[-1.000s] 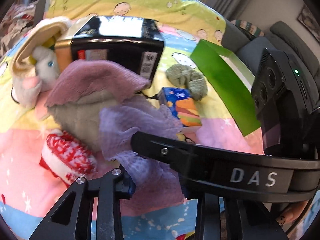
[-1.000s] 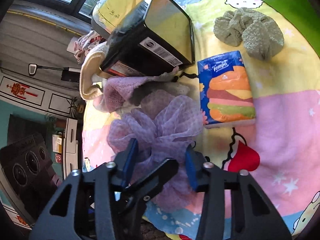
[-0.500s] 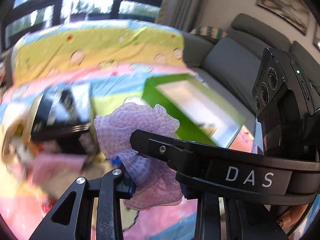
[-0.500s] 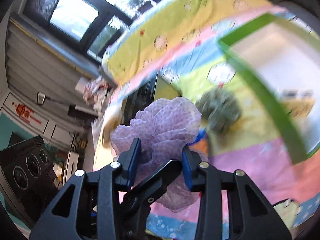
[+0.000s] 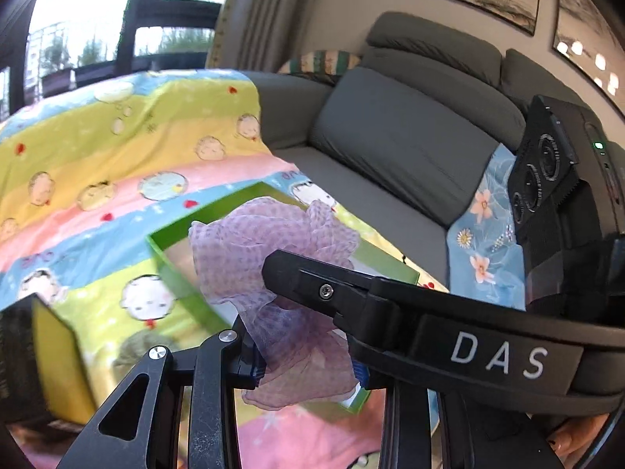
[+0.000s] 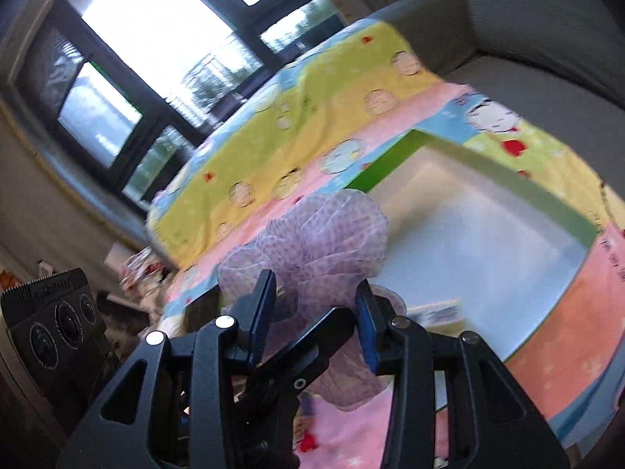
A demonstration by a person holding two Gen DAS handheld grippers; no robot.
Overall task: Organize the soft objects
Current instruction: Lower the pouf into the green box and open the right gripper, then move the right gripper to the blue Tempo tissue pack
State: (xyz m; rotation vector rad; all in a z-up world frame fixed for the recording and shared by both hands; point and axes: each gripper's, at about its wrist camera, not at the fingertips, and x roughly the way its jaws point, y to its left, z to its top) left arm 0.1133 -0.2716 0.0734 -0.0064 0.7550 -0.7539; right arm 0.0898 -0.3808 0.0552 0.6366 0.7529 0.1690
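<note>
Right tool (image 6: 316, 308) clamped on purple mesh puff (image 6: 324, 242), raised and tilted toward green tray (image 6: 390, 160) ahead. Left tool (image 5: 304, 359) also closed on puff (image 5: 273, 242); right tool's body crosses in front, lettered "DAS". Blanket (image 5: 117, 136) beneath, sofa (image 5: 410, 136) beyond.

Both wrist views look closely down over the green box (image 5: 177, 269) (image 6: 390, 164) from above.

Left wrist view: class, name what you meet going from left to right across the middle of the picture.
Black box, purple mesh puff, grey sofa cushion, blue floral cloth, black camera unit.
</note>
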